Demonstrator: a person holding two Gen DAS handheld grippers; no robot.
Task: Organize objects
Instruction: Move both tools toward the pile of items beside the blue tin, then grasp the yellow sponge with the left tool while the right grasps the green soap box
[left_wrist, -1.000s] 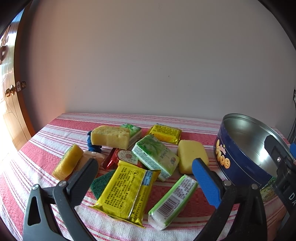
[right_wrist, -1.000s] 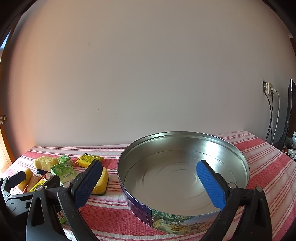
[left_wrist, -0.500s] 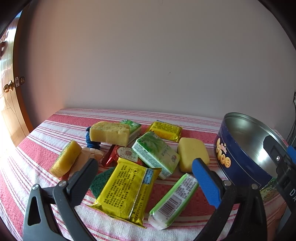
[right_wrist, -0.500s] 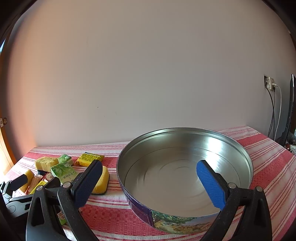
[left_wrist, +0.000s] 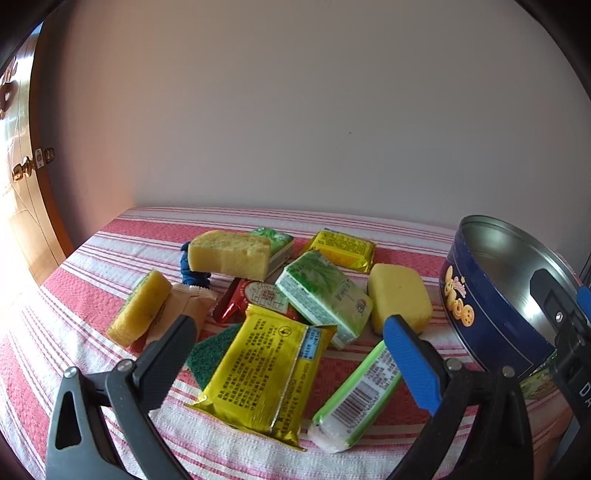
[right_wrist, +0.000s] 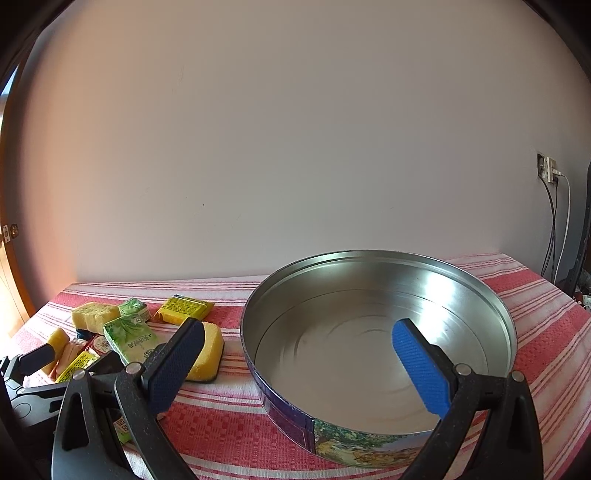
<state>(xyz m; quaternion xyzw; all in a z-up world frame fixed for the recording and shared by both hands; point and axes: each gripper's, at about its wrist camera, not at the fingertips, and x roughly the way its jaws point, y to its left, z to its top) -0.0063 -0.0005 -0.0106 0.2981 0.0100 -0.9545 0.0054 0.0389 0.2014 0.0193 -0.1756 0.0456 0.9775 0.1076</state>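
Observation:
A pile of snack packets and sponges lies on the red-striped tablecloth (left_wrist: 110, 240). Nearest my open, empty left gripper (left_wrist: 288, 354) is a large yellow packet (left_wrist: 266, 373), with a green-edged white packet (left_wrist: 358, 398) to its right. Behind lie a green packet (left_wrist: 325, 295), yellow sponges (left_wrist: 399, 295) (left_wrist: 229, 254) (left_wrist: 140, 306) and a small yellow packet (left_wrist: 343, 247). A round blue cookie tin (left_wrist: 480, 314) stands empty at the right. My right gripper (right_wrist: 299, 362) is open and empty, hovering over the tin's near rim (right_wrist: 369, 439).
A wall runs behind the table. A wooden door (left_wrist: 22, 184) is at the left. A wall socket with cables (right_wrist: 554, 206) and a dark object are at the far right. The left gripper's body (right_wrist: 40, 380) shows at the right wrist view's left edge.
The left gripper has shifted slightly, so the pile sits a little lower and closer in view. The right gripper has barely moved over the tin.

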